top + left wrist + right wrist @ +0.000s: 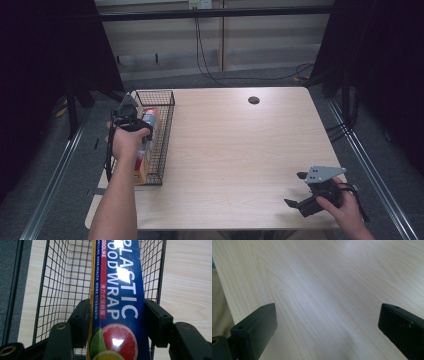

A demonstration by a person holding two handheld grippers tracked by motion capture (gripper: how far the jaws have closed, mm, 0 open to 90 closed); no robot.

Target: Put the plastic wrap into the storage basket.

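A long blue box of plastic wrap (120,285), printed with citrus fruit, lies lengthwise in a black wire basket (62,277). My left gripper (118,315) is shut on it, one black pad pressed against each long side. In the high view the basket (167,135) stands at the table's left edge, with the left gripper (131,120) over it and the box (150,119) partly hidden by the hand. Near the front right corner, my right gripper (296,189) is open just above the bare wood, and nothing lies between its jaws (327,322).
The light wooden table (240,150) has a small round black spot (253,100) near its far edge. Dark curtains hang on both sides, and cables trail on the floor behind the table.
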